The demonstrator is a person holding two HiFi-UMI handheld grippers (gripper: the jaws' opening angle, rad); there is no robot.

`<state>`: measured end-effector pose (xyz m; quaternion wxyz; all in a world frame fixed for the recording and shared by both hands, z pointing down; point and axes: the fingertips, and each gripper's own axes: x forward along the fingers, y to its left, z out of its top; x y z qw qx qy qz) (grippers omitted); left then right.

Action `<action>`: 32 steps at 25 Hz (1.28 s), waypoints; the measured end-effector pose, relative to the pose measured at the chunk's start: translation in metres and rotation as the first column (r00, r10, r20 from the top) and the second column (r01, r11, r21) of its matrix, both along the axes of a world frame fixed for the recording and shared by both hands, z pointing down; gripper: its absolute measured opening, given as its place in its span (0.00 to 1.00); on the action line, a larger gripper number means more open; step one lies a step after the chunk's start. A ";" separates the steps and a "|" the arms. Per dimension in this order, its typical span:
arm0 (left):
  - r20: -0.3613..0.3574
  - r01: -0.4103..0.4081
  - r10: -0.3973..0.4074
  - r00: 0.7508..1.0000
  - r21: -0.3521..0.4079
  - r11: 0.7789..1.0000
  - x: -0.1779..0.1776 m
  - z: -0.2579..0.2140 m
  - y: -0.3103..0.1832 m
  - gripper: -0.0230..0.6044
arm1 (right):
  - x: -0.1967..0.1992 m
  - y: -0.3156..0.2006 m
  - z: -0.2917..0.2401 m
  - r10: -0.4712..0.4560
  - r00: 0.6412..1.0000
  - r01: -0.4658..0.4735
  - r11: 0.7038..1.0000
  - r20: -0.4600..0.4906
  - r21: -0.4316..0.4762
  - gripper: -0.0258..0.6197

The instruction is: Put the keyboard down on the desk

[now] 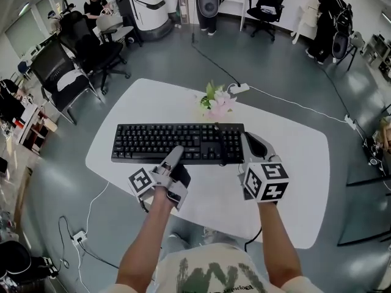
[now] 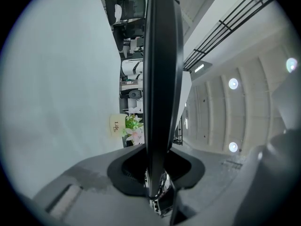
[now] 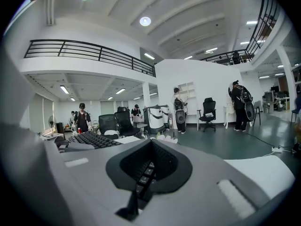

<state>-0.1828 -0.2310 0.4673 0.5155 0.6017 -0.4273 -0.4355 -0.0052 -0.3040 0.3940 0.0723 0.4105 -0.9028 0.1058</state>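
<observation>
A black keyboard point(image 1: 177, 142) lies lengthwise over the white desk point(image 1: 293, 163). My left gripper point(image 1: 175, 157) is shut on its near edge around the middle. In the left gripper view the keyboard point(image 2: 160, 79) runs edge-on between the jaws of that gripper point(image 2: 157, 192), with a gap showing between it and the desk point(image 2: 56, 79). My right gripper point(image 1: 249, 144) is shut on the keyboard's right end. In the right gripper view keys sit between the jaws of the gripper point(image 3: 141, 182), and the rest of the keyboard point(image 3: 91, 139) stretches off to the left.
A small pot of pink and white flowers point(image 1: 217, 101) stands just behind the keyboard; the pot point(image 2: 117, 125) also shows in the left gripper view. A white power strip point(image 1: 239, 88) lies on the desk's far edge. Office chairs point(image 1: 61, 72) stand at the left.
</observation>
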 end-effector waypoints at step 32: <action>-0.076 -0.373 0.372 0.925 -0.010 0.928 0.006 0.025 -0.027 0.18 | -0.004 0.047 -0.003 0.363 0.930 -0.364 0.932 -0.057 0.006 0.04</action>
